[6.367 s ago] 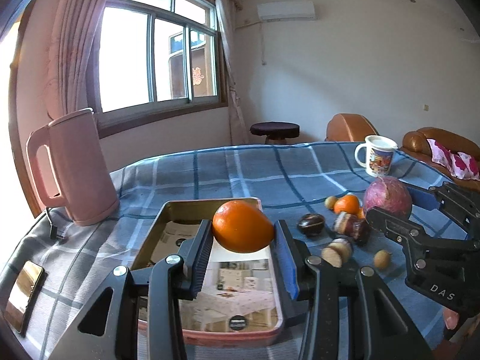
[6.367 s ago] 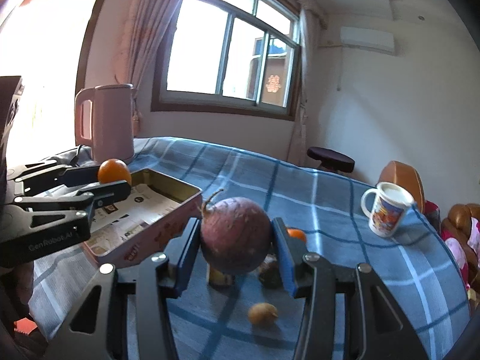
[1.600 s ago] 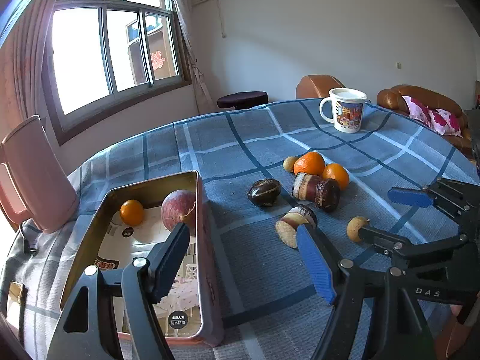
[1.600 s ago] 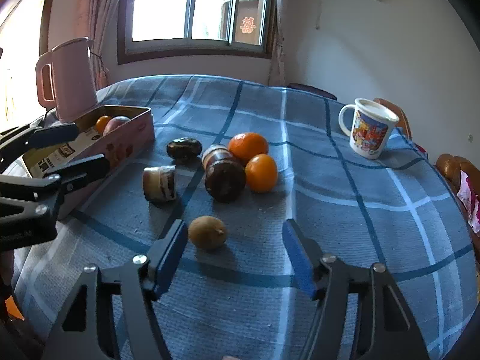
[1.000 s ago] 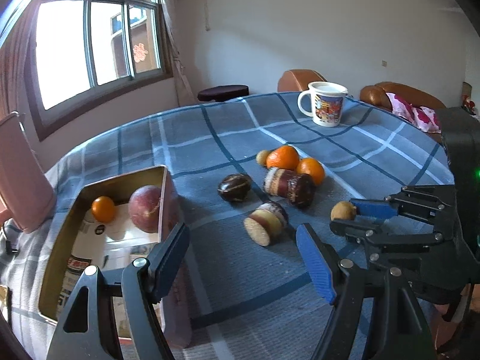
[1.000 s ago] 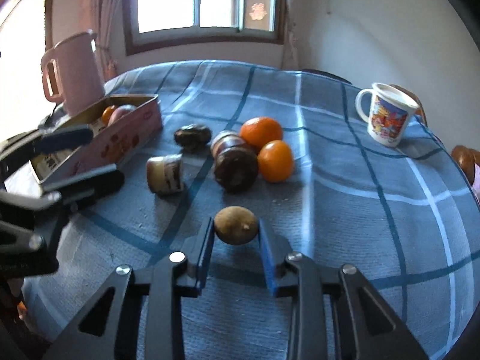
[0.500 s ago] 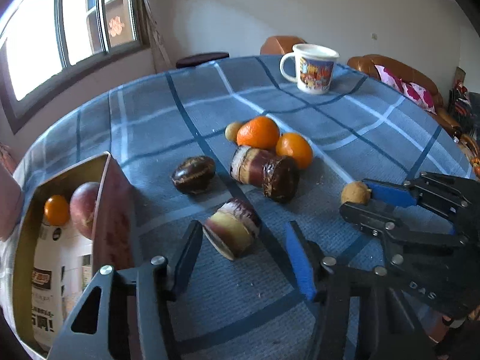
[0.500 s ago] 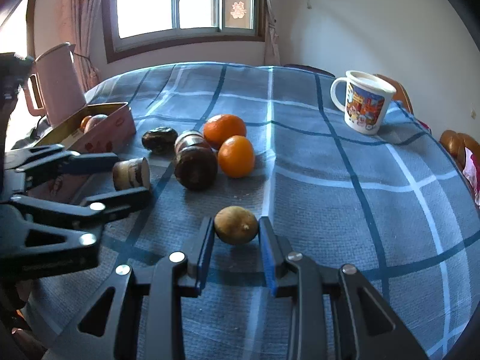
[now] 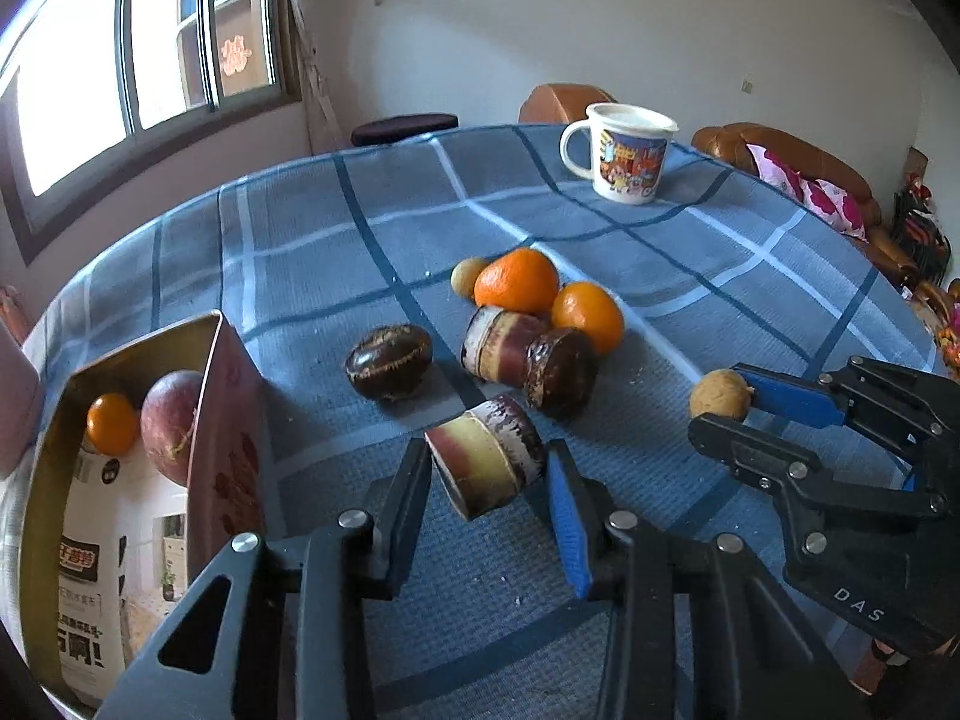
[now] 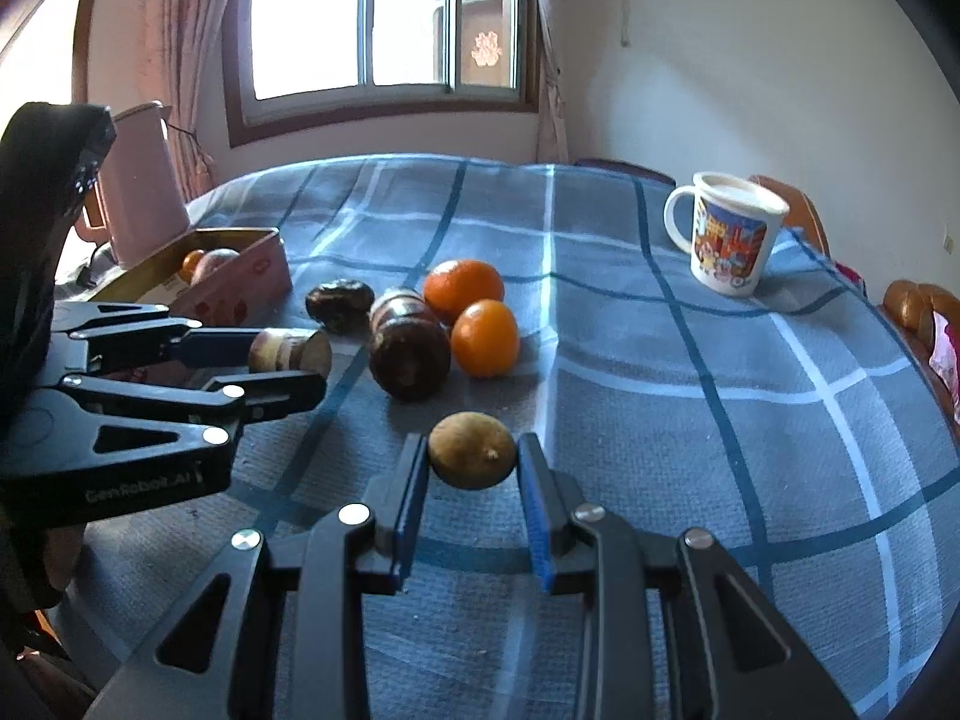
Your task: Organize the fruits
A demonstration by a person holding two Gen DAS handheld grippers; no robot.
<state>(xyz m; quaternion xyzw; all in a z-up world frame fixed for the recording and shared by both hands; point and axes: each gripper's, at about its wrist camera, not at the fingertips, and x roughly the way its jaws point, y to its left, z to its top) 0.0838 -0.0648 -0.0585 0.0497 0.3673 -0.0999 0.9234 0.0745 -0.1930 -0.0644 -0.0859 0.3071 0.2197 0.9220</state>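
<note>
Left tongs [image 9: 489, 474] just closed onto cane piece [image 9: 486, 462]; right tongs [image 10: 474, 480], lettered DAS, gripping kiwi [image 10: 473, 459]

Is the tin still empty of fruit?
No, the tin already holds a small orange and a reddish round fruit.

We saw white walls [image 9: 600, 30], a bright brown-framed window [image 10: 384, 24] with a pink curtain [image 10: 198, 60], a dark stool [image 9: 405, 127] and brown leather seats [image 9: 780, 150] behind the bench's blue plaid cloth [image 9: 360, 228].
</note>
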